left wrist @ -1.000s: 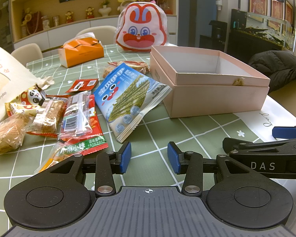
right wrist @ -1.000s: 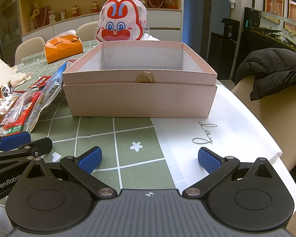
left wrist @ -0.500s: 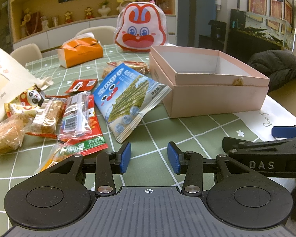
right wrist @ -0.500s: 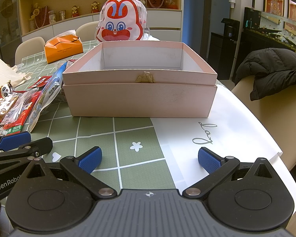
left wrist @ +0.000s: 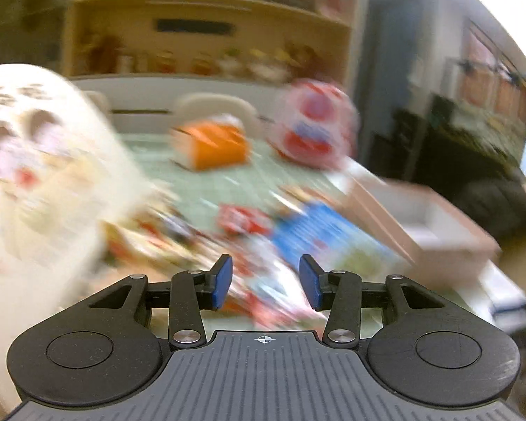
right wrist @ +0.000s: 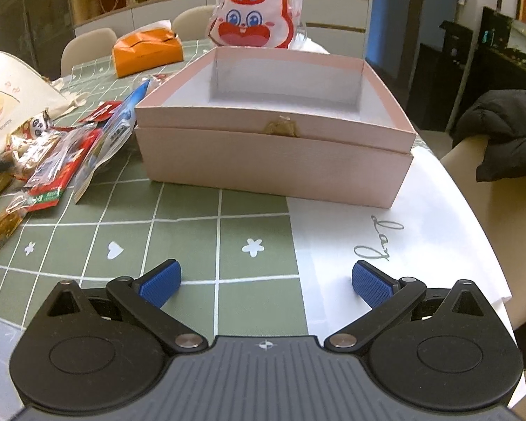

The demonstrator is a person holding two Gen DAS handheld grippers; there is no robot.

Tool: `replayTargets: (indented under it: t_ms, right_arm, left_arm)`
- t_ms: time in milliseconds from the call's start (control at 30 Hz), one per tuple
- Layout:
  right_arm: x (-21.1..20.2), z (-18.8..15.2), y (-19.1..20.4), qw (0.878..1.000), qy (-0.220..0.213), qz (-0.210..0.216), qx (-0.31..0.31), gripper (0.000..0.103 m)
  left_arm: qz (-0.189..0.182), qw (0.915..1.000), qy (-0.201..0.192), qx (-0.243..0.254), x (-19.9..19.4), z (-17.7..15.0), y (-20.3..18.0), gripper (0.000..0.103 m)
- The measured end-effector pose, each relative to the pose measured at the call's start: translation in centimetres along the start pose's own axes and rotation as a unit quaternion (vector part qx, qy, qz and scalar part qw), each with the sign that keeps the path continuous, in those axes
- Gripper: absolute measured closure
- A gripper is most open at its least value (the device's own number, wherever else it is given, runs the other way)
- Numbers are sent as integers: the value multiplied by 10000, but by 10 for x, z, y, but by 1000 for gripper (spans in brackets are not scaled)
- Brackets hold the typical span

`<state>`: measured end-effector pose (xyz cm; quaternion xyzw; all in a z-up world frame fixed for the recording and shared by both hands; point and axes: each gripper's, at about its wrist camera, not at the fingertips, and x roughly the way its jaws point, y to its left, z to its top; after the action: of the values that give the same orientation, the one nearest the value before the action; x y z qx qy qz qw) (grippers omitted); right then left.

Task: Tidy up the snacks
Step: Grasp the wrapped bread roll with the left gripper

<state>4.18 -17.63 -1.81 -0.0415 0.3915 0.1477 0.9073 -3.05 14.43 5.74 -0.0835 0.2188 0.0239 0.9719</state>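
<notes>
- While the snacks lie loose on the green checked tablecloth (right wrist: 193,231), the right gripper (right wrist: 264,280) is held low over the table's near edge, its blue pads spread wide and nothing between them.
- The left gripper (left wrist: 264,282) is seen in a heavily blurred view, its pads parted by a narrower gap and empty, aimed at the snack pile.
- Just left of the pink box (right wrist: 273,161), a blue packet (right wrist: 117,133) is propped beside red-wrapped bars (right wrist: 63,172) and a panda-printed sweet (right wrist: 38,124); none is yet inside the box.
- The box stands open and appears empty, its far wall backed by a rabbit-face pouch (right wrist: 256,10).
- Judged from this, one packet is best singled out at a free edge, gripped lightly to spare the contents, and lifted clear of the box rim before release.
- Farther off, an orange box (right wrist: 147,52) is seen on the table.
</notes>
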Motion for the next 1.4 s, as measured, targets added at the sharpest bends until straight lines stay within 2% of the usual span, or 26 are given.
replayTargets:
  t_ms: [67, 167, 300, 367, 400, 533, 667, 733, 833, 900, 1000, 1100, 1133, 1233, 1267, 1333, 1400]
  right_arm:
    - [-1, 1, 6, 9991, 85, 274, -318, 0]
    - [-6, 5, 22, 9959, 171, 545, -706, 1]
    - [-25, 10, 43, 9940, -437, 725, -696, 1]
    - [-34, 12, 49, 9921, -904, 741, -459, 1]
    - [-33, 15, 52, 9917, -957, 726, -455, 1]
    - [-25, 17, 68, 9868, -488, 1264, -887, 1]
    - [-22, 8, 84, 9861, -616, 969, -1204, 1]
    - [-19, 5, 86, 9865, -659, 823, -1249, 1]
    - [-21, 0, 85, 9863, -611, 881, -1250, 1]
    - [-21, -3, 83, 9862, -598, 874, -1277, 1]
    - [-20, -6, 80, 9864, -626, 780, -1306, 1]
    - [-18, -7, 76, 9877, -599, 796, -1209, 1]
    - [-17, -7, 75, 9879, -584, 827, -1175, 1]
    - [-19, -8, 70, 9886, -621, 893, -1045, 1]
    - [-19, -9, 68, 9887, -623, 925, -1000, 1]
    - [-18, -9, 65, 9890, -586, 994, -920, 1]
    - [-17, -8, 63, 9894, -576, 1034, -843, 1]
  left_arm:
    - [104, 9997, 87, -225, 9, 17, 29, 56]
    - [376, 9974, 487, -383, 36, 32, 64, 56]
    - [587, 9931, 933, -391, 64, 31, 90, 57]
    - [376, 9900, 1181, -672, 67, 20, 104, 60]
    - [249, 9886, 1228, -841, 64, 15, 107, 60]
    - [-112, 9855, 1353, -1021, 42, -2, 101, 60]
    - [-835, 9751, 1647, -1230, 22, -14, 88, 59]
    - [-956, 9761, 1623, -1082, 12, -16, 79, 59]
    - [-686, 9873, 1394, -320, -5, -18, 58, 59]
    - [-482, 9895, 1338, 243, -12, -21, 39, 59]
    - [-236, 9877, 1342, 767, -16, -25, 15, 58]
    - [-203, 9833, 1320, 1236, -9, -28, -5, 52]
    - [-191, 9818, 1302, 1367, -6, -30, -11, 48]
    - [-273, 9737, 1538, 1660, 5, -38, -24, 23]
    - [-256, 9716, 1574, 1751, 7, -41, -26, 21]
    - [-168, 9698, 1660, 1781, 14, -43, -25, 21]
    - [-151, 9742, 1642, 1538, 16, -40, -16, 23]
